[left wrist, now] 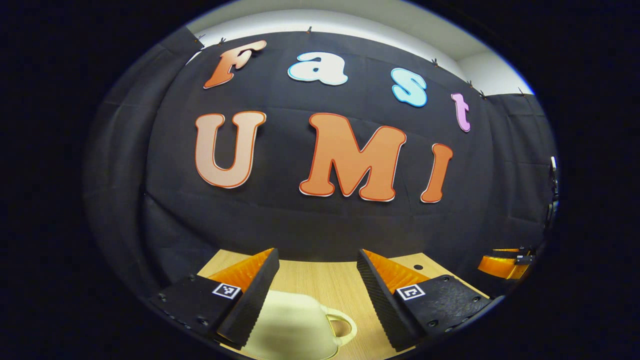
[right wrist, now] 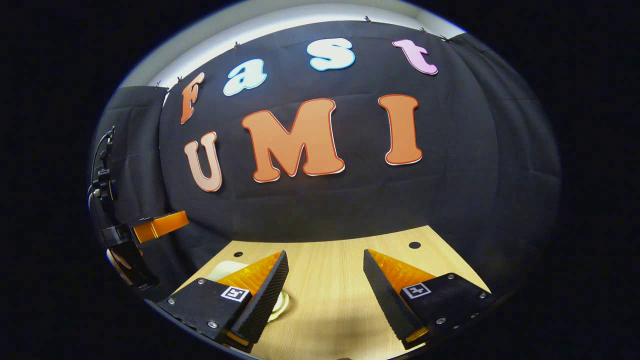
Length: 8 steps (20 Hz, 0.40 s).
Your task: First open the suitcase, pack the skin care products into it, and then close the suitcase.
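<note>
Suitcase [left wrist: 295, 325] shut on table [left wrist: 320, 280], fitting either end of task; left gripper [left wrist: 317, 280] and right gripper [right wrist: 325, 280] wide open, empty.

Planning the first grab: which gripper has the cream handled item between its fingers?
The left gripper: the cream handled item sits between its open fingers. For the right gripper, it lies off beside one finger.

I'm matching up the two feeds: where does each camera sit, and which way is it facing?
Left gripper view: rides the left gripper, facing the booth wall across the wooden table; own open fingers flank a cream suitcase.
Right gripper view: rides the right gripper, facing the same wall; own open fingers show, the left gripper far left.
Shared: table, suitcase, wall.
</note>
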### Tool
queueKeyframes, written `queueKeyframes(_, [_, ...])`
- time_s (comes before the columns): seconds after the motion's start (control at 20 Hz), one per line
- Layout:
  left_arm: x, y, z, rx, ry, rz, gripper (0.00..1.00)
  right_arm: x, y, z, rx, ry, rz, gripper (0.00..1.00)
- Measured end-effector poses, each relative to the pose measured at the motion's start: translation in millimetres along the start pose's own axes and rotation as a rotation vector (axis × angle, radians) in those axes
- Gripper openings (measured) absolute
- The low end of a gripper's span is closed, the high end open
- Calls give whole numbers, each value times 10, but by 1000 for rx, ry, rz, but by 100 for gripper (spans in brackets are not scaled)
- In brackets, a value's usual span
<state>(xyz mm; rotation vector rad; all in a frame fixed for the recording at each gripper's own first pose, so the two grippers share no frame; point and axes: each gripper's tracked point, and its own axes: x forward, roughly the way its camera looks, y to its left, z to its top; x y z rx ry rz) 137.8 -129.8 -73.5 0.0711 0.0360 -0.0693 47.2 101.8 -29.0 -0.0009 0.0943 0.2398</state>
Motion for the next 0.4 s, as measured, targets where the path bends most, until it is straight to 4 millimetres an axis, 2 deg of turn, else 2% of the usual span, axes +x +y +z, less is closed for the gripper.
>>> queueKeyframes(0.1, [-68,103,86,23,-18,24,97,17,-26,51,-5,-20,-2,95])
queueKeyframes(0.15, [-114,165,99,36,-23,33,97,29,-45,44,-7,-17,-5,100])
queueKeyframes(0.2, [-152,197,107,52,-23,38,97,30,-56,36,-4,-16,-5,95])
queueKeyframes(0.25, [-187,203,112,71,-26,41,97,48,-63,27,0,-20,-3,95])
queueKeyframes(0.3, [-215,244,147,96,-34,51,97,61,-64,27,4,-27,-2,100])
queueKeyframes(0.35, [-237,265,173,110,-37,60,97,69,-61,23,8,-30,1,95])
queueKeyframes(0.4, [-230,249,169,116,-35,65,97,86,-64,-10,10,-23,3,100])
